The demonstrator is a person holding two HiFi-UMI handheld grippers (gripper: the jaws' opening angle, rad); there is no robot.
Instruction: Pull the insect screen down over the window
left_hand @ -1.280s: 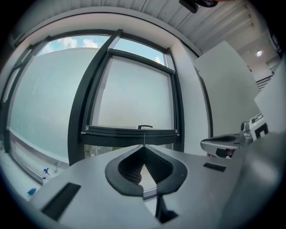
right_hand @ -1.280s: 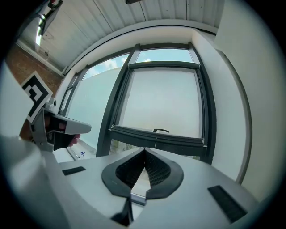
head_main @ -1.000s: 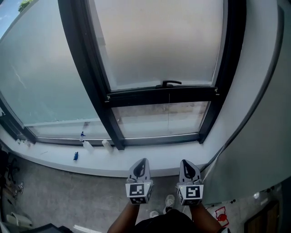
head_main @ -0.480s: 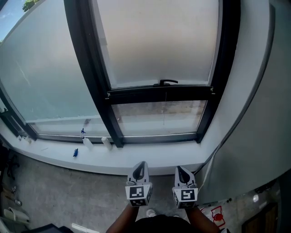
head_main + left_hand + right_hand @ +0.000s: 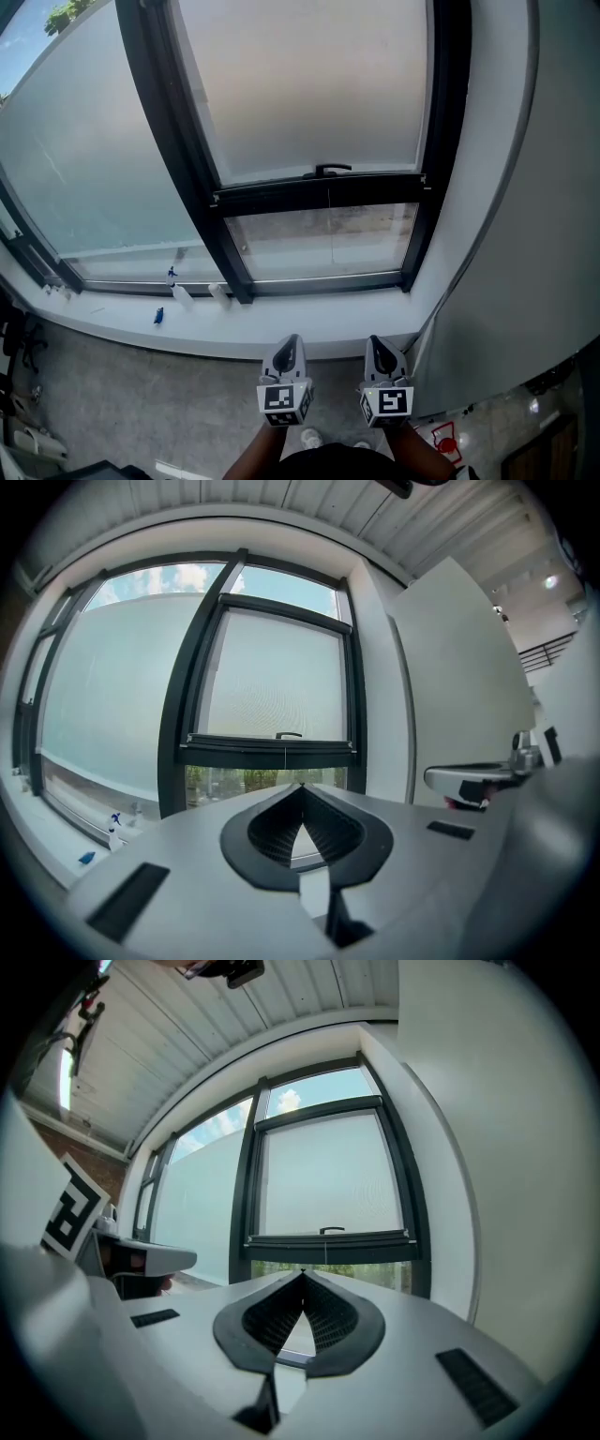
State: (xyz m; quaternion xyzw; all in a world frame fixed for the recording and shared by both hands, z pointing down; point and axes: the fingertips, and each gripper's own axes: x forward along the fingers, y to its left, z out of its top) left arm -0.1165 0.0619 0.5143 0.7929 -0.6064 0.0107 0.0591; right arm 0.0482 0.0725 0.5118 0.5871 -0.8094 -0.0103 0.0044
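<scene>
The left hand-held gripper [image 5: 292, 339] and right hand-held gripper [image 5: 375, 341] sit lower.

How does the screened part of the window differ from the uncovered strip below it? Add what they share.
The screened part looks hazy and pale, while the uncovered strip is clear and shows the outdoors. The screened part is much taller than the uncovered strip. Both sit within the same dark frame.
</scene>
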